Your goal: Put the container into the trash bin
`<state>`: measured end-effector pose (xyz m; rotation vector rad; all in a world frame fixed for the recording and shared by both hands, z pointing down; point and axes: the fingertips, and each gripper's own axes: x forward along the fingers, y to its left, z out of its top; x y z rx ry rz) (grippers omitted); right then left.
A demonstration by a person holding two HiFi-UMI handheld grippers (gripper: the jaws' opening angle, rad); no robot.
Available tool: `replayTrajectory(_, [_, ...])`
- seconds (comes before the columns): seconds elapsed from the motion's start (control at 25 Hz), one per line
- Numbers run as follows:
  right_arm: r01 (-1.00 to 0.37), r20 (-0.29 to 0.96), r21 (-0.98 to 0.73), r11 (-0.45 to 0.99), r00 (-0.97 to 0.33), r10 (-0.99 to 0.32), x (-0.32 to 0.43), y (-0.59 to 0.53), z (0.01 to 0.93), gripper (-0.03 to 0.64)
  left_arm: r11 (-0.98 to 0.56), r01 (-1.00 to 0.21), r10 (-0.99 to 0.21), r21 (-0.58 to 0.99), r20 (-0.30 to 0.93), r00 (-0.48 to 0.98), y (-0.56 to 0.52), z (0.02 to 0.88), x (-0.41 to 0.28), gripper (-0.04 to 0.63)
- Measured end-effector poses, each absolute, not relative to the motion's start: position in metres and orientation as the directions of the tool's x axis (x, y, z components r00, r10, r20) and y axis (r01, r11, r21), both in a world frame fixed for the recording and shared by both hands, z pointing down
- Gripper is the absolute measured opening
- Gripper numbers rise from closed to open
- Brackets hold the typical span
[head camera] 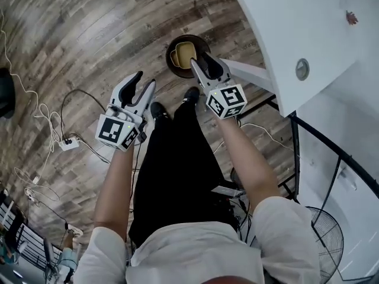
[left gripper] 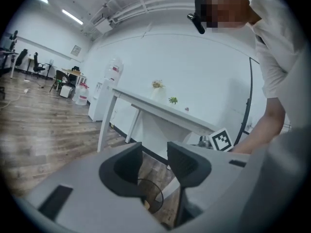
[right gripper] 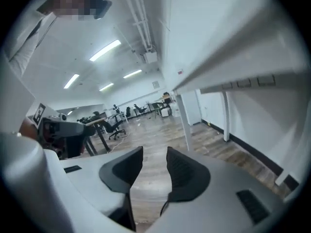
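Note:
On the wooden floor stands a round dark trash bin [head camera: 170, 61], and a yellow container [head camera: 183, 53] lies inside it. Held above the bin's near right edge, my right gripper [head camera: 201, 61] is open with nothing between its jaws. My left gripper [head camera: 146, 80] hovers further left over bare floor, also open and holding nothing. In the left gripper view the bin [left gripper: 156, 194] shows low down between the open jaws of the left gripper [left gripper: 154, 161]. The right gripper view shows the right gripper [right gripper: 154, 165] open, with only floor in the gap.
A white table [head camera: 284, 28] fills the upper right, its leg [head camera: 251, 74] coming down beside the bin. A floor fan [head camera: 323, 235] stands at the lower right. A power strip [head camera: 68, 142] and cables lie on the floor at left. The person's shoes [head camera: 157, 110] are just short of the bin.

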<state>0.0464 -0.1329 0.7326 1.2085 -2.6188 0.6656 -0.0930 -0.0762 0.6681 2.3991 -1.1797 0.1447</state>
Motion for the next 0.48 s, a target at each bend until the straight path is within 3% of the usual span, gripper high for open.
replayTrajectory(0.48, [-0.719, 0.075, -0.092, 0.689, -0.694, -0.716, 0.028, -0.105, 0.411, 0.107, -0.541, -0.814, -0.812, 0.213, 0.12, 0.571, -0.08, 0.434, -0.126, 0.164])
